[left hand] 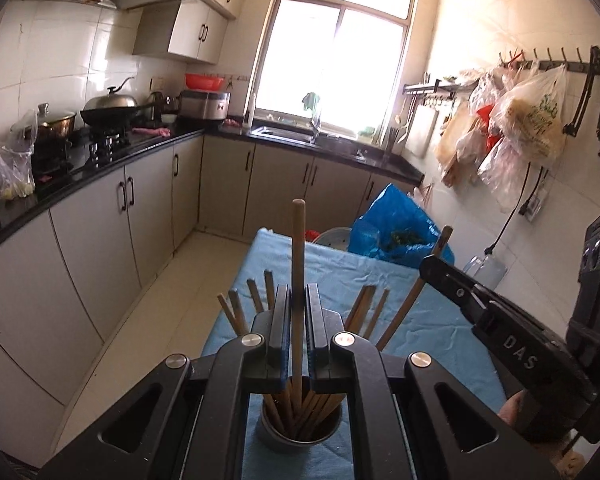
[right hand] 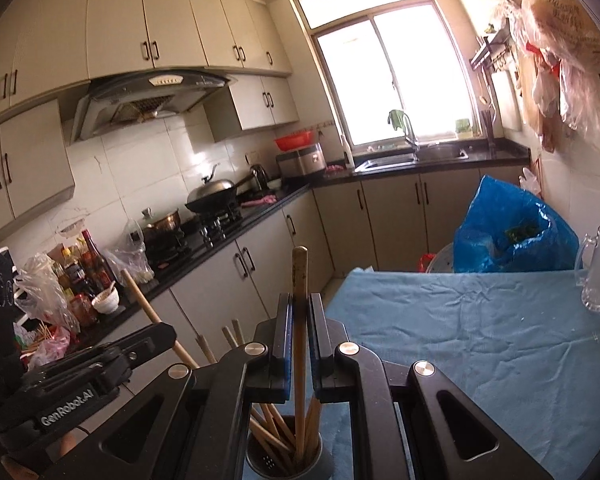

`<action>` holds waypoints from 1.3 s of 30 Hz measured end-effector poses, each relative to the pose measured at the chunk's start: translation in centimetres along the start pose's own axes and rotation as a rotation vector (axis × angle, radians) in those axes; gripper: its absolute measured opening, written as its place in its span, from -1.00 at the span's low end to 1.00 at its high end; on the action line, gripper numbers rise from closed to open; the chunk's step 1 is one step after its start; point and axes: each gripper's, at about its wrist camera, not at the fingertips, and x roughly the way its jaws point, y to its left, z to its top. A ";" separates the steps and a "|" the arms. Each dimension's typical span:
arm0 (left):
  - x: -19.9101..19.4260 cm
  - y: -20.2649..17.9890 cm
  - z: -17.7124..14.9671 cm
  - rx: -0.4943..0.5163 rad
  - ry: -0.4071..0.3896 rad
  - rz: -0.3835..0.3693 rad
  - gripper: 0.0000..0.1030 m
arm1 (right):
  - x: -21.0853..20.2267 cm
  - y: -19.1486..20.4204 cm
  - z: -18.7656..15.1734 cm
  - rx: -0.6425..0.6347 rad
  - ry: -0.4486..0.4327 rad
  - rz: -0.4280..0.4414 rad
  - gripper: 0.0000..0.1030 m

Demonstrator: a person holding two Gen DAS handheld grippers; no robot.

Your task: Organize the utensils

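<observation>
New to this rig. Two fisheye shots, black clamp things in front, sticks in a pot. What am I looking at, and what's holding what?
No robot here: a person carries a two-finger gripper in each hand, and a fisheye camera on each one looks forward along its fingers. So each picture shows its own gripper at the bottom.

In the left wrist view, the left gripper is shut on one wooden chopstick. The right gripper reaches in from the right edge, also clamping a chopstick.

In the right wrist view, that right gripper is seen from its own camera.

Below both stands a metal holder full of chopsticks, on a table with a blue cloth. A glass mug stands at the far right edge. Behind is a kitchen.
</observation>
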 end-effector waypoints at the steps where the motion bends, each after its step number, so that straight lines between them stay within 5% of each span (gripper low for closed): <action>1: 0.5 0.0 -0.3 0.004 0.006 0.009 -0.88 | 0.2 -0.1 -0.2 -0.001 0.004 0.000 -0.84; 19: 4.6 -0.2 -4.9 0.061 0.095 0.048 -0.86 | 4.4 -1.7 -4.3 0.038 0.131 -0.002 -0.84; 39: 2.6 -0.4 -4.4 0.081 0.018 0.077 -0.86 | 3.9 -2.6 -4.2 0.066 0.121 0.000 -0.84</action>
